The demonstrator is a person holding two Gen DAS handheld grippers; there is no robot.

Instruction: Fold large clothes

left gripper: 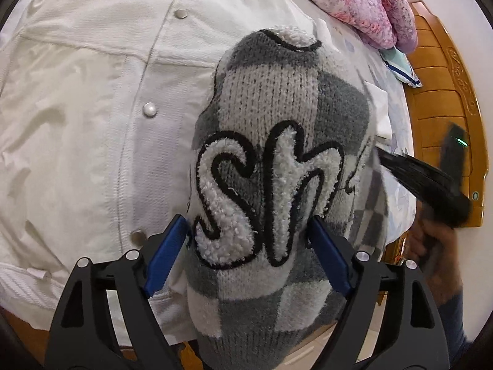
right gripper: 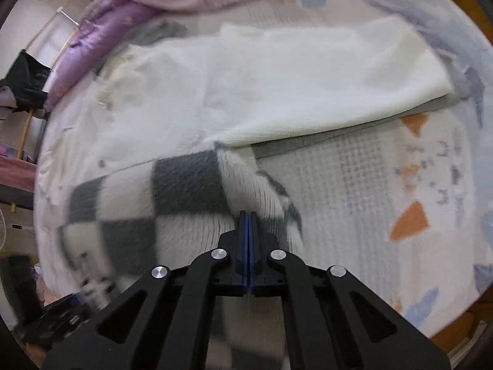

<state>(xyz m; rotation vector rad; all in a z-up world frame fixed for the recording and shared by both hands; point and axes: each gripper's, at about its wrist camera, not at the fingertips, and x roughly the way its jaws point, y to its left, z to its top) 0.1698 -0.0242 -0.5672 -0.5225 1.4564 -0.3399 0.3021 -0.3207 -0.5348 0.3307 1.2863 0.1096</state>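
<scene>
A grey-and-white checked knit sweater with fuzzy outlined letters stands bunched in a hump over a white snap-button jacket. My left gripper holds this hump with its jaws wide, and both blue pads touch the sweater's sides. The blurred right gripper meets the sweater's right edge. In the right wrist view the right gripper is shut, and the checked sweater is drawn taut toward its tips. Beyond it lies the white jacket.
Everything lies on a bed with a patterned sheet. A pink and purple quilt is piled along the far side. A carved wooden bed board runs on the right. A hand grips the right tool.
</scene>
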